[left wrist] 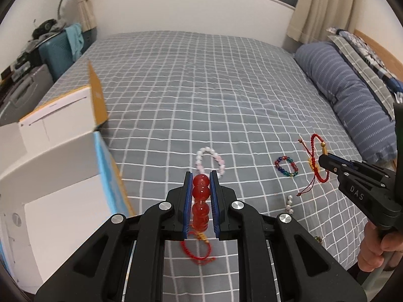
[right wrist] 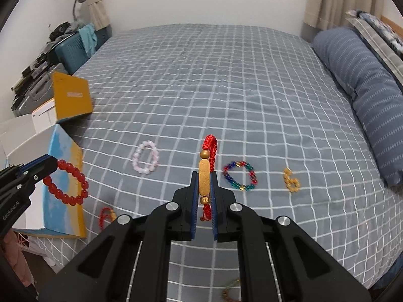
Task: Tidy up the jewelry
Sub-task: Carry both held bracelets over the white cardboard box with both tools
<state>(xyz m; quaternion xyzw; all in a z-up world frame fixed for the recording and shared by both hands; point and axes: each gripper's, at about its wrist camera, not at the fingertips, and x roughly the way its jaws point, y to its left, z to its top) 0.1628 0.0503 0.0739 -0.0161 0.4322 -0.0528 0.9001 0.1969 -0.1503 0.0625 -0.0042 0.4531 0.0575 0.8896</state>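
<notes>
My left gripper [left wrist: 201, 176] is shut on a red bead bracelet [left wrist: 201, 196] and holds it above the bed; the right wrist view shows the bracelet [right wrist: 66, 183] hanging from the gripper [right wrist: 51, 164] beside the open box. My right gripper [right wrist: 204, 176] is shut on a red cord bracelet with a gold bar [right wrist: 204, 180]; it also shows in the left wrist view [left wrist: 317, 162]. On the grey checked bedspread [right wrist: 226, 88] lie a pink-white bead bracelet [right wrist: 146, 159], a multicoloured bead bracelet [right wrist: 239, 178], a small gold bead piece [right wrist: 291, 180] and another red cord bracelet [left wrist: 197, 249].
An open white box with blue-and-yellow flaps [left wrist: 58, 176] stands on the bed's left edge. A blue striped bolster pillow [left wrist: 347, 100] lies at the right. A pearl strand [left wrist: 289, 203] lies near the bed's front. A teal suitcase [left wrist: 60, 50] and clutter stand beyond the left side.
</notes>
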